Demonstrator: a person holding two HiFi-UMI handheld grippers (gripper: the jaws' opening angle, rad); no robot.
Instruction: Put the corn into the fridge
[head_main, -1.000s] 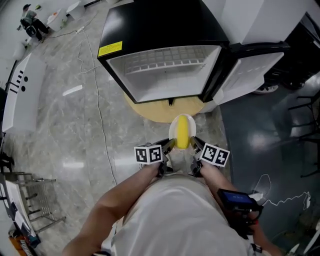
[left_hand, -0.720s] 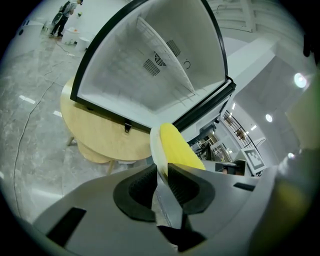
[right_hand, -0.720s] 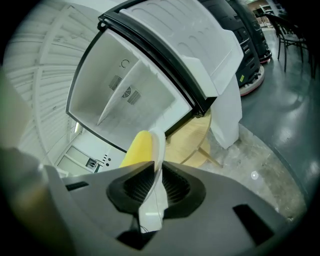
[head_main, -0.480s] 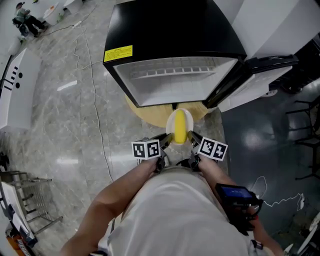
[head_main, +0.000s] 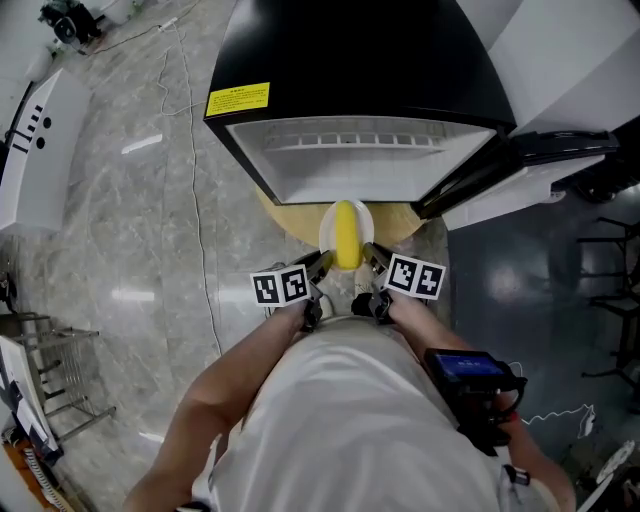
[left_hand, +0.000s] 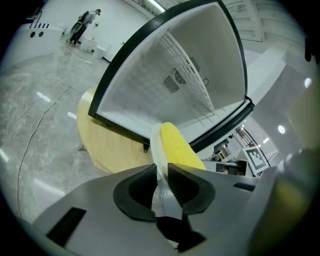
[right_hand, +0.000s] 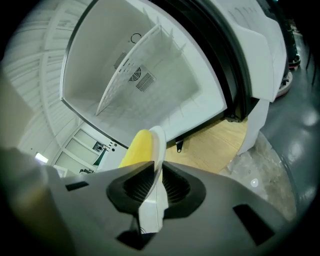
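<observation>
Head view: I'm carrying the corn (head_main: 346, 236) on a white plate (head_main: 327, 222), held out just in front of the open fridge (head_main: 350, 165), over the round wooden base (head_main: 285, 212) it stands on. The left hand-held gripper (head_main: 322, 262) and right hand-held gripper (head_main: 368, 256) each pinch an opposite edge of the plate. The fridge door (head_main: 530, 180) is swung wide to the right.

Left gripper view: the jaws are narrow and clamped on the plate's thin rim (left_hand: 156, 145). The corn (left_hand: 177, 147) lies just beyond, on the plate's inner side. Past it is the fridge cavity, empty as far as I can see, with a wire shelf (left_hand: 192, 82).

Right gripper view: same here, jaws closed down on the other rim (right_hand: 159, 150), with the corn (right_hand: 137, 147) on the far side of it.

Handling, my guess: the plate is rigid, smooth and probably slippery at the pads, and would break if dropped. The corn is loose on it and round, so it will likely roll if I tilt. Grabbing both rims is right. I should keep the plate level and slide it in flat.
</observation>
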